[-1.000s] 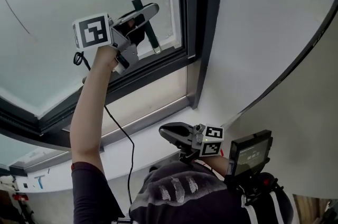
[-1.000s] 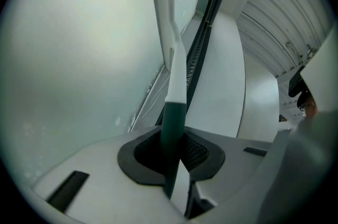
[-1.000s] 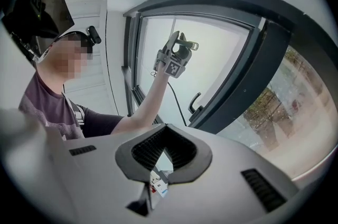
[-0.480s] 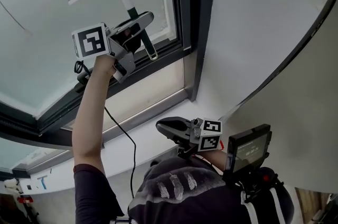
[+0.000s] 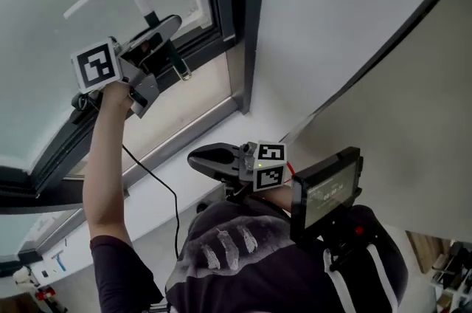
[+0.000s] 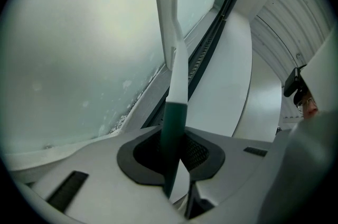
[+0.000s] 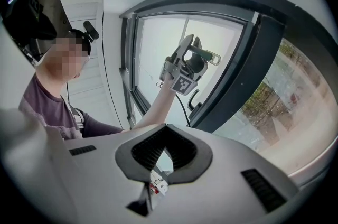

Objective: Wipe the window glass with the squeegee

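Room: pale curved wall (image 5: 332, 9) and one dark window frame (image 5: 236, 9), off to the side of left jaws. One pane of window glass (image 6: 79, 43) just ahead of left jaws, dirt specks near its lower edge.

Two grippers. Left gripper (image 6: 174, 149): jaws clenched on green handle of the one squeegee (image 6: 174, 112), white blade beyond jaw tips, against glass. Right gripper (image 7: 163, 159): jaws pressed together, nothing between, window well ahead.

One black cable (image 5: 166, 186) hangs behind left jaws.
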The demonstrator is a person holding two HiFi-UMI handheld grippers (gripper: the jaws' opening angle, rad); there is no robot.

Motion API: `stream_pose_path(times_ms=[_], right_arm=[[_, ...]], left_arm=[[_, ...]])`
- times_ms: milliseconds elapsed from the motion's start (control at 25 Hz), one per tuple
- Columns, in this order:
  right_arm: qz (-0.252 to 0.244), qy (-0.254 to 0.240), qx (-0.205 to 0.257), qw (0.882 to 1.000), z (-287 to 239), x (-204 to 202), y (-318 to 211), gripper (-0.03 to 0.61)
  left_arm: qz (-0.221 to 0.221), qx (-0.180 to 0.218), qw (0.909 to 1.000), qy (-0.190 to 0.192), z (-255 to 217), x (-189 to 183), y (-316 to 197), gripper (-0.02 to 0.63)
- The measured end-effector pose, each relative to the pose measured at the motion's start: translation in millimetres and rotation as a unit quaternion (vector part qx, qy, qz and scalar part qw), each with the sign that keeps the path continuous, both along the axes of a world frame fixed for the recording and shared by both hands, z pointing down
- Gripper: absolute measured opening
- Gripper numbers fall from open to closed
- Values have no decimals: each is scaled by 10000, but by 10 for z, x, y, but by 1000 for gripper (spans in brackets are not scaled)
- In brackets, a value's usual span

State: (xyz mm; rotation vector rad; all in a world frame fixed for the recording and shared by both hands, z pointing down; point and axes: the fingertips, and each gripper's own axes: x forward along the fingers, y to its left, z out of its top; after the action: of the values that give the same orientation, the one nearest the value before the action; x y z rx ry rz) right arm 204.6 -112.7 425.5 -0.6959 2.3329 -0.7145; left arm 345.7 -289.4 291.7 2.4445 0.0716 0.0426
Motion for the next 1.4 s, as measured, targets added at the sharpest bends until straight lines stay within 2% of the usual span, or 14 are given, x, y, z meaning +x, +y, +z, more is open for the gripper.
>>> stream_pose_path(times_ms=[120,480,800,1000,1400], right_arm=[[-39,32,29,10000,-4,2,2,5],[-47,91,54,9999,49,-29,52,5],[-9,45,123,9999,105,-136,166,5],[7,13,40,10000,147,-178,174,5],[11,-125,-28,9999,134,-176,173,5]], left_arm=[[108,140,9998,16,114,13,27,63],[188,2,9998,-11,492,-35,130,63],[517,-217,9979,318,529,-68,363,63],[92,30,9996,-273,767,-162,177,63],[29,-64,9988,-491,916,-180,128,63]])
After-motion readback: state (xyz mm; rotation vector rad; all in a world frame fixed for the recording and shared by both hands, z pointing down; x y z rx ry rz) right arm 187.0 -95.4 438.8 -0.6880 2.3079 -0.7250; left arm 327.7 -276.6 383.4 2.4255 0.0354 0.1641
